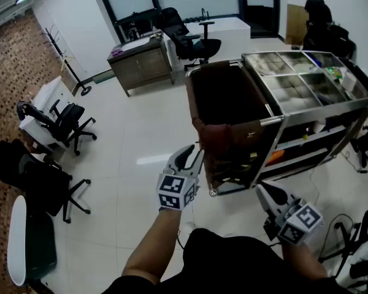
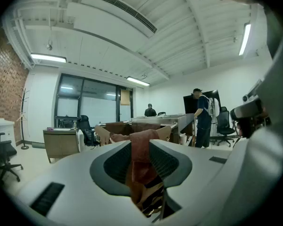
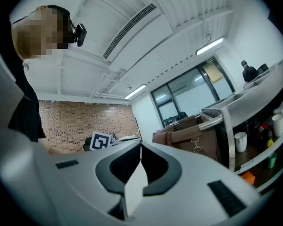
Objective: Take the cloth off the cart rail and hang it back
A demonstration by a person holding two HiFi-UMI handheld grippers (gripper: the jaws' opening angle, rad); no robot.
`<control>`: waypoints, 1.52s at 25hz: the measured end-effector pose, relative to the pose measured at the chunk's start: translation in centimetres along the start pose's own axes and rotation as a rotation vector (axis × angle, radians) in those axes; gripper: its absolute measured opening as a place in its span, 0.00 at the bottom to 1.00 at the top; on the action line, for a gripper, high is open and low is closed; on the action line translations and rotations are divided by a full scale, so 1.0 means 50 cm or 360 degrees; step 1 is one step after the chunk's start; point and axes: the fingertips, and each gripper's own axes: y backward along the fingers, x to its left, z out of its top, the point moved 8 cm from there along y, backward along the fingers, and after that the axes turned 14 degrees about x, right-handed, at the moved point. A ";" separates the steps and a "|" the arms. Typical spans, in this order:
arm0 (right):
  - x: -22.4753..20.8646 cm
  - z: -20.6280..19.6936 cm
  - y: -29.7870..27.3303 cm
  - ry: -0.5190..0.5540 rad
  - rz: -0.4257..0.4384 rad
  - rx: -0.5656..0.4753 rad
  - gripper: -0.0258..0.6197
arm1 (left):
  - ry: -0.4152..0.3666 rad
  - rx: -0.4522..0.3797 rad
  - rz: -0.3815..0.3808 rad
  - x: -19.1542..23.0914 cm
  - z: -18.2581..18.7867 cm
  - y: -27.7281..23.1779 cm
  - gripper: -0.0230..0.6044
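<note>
Partly hidden, cloth (image 2: 140, 166) in left claw (image 1: 192, 155)

Bright, even office light. The ceiling strip lights (image 2: 48, 58) sit up above and ahead of the left gripper (image 2: 140, 144), so there are hardly any shadows. The white floor (image 1: 148, 160) has a glare streak just left of it. Both gripper views are heavy fisheye with black corners, and the cloth (image 2: 141, 164) between the jaws looks soft, too close to focus.

You see a soft, matt cloth (image 2: 140, 166), smooth matt plastic on the left gripper (image 2: 141, 144), a polished metal cart rail (image 1: 319, 110) and a glossy floor (image 1: 141, 127).
</note>
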 end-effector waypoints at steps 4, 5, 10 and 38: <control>-0.015 0.003 0.001 0.0002 -0.0007 -0.0003 0.07 | 0.0026 0.0094 -0.0026 0.028 -0.002 -0.066 0.31; -0.015 0.005 0.000 0.0002 -0.0009 -0.0011 0.07 | 0.0046 0.0113 -0.0051 0.035 -0.004 -0.081 0.31; -0.015 0.008 0.001 -0.0003 -0.0027 -0.0013 0.07 | 0.0122 0.0184 -0.0159 0.050 -0.010 -0.129 0.31; -0.003 -0.001 -0.007 0.0020 -0.0001 0.0012 0.07 | 0.0073 0.0007 -0.0212 -0.050 0.030 -0.002 0.05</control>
